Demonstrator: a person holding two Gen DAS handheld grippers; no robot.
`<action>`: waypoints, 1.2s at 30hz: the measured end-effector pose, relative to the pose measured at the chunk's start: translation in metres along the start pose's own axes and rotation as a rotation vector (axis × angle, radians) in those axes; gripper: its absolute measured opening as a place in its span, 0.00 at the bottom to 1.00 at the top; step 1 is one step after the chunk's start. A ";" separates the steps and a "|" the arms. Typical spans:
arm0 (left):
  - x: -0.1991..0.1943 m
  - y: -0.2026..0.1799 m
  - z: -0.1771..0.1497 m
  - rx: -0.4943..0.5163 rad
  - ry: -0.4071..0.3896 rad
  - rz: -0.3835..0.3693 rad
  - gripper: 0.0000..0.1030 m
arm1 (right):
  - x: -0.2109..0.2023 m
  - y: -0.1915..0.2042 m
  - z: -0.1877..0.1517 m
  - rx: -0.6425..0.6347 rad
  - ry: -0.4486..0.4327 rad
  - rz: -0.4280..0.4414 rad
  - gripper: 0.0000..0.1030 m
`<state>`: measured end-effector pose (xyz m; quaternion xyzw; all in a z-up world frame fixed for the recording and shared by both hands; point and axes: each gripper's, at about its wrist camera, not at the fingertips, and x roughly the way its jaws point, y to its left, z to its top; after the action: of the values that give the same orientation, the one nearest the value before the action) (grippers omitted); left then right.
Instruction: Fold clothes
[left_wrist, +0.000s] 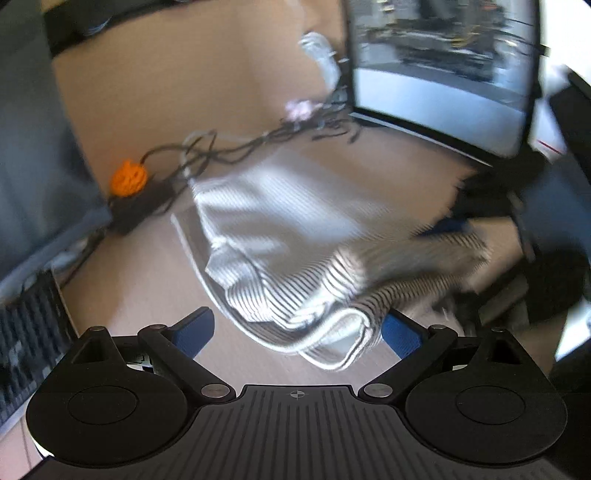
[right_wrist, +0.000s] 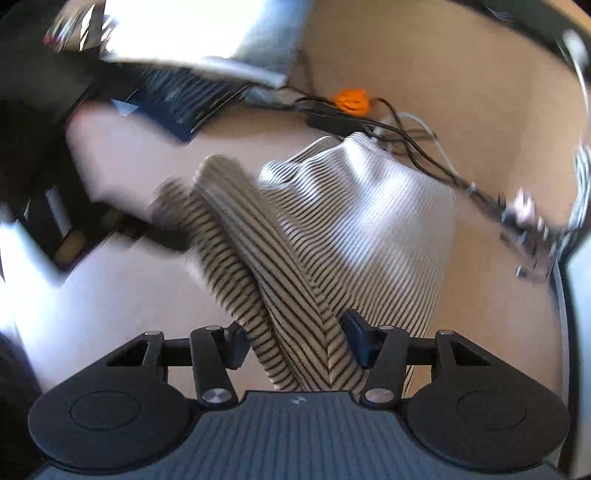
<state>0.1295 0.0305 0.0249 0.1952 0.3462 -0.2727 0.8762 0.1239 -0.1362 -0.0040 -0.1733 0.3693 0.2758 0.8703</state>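
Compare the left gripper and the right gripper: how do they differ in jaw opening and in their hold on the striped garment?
The left gripper has its jaws spread wide, with the striped garment lying loose between them; the right gripper has its jaws drawn in, pinching a bunched fold. Both have blue-padded fingers and face the same garment.

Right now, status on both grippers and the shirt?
Left gripper open, shirt edge between its fingers. Right gripper shut on striped shirt, bunched, partly lifted. Cables and orange pumpkin beyond shirt.

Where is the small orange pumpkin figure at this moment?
The orange pumpkin figure sits on a black box at the back of the desk, left in the left wrist view, beside the cables behind the striped garment.
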 end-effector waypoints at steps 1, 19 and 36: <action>-0.003 -0.002 -0.001 0.040 -0.007 -0.012 0.97 | -0.001 -0.005 0.002 0.018 -0.001 0.008 0.51; 0.073 -0.068 0.012 0.536 -0.044 -0.057 0.96 | -0.008 -0.018 0.002 0.008 0.017 0.018 0.50; 0.089 -0.009 0.044 0.035 -0.070 -0.264 0.41 | -0.037 -0.053 -0.060 0.026 -0.001 -0.330 0.82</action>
<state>0.2004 -0.0306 -0.0096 0.1533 0.3331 -0.3985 0.8407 0.1018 -0.2220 -0.0114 -0.2201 0.3391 0.1242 0.9062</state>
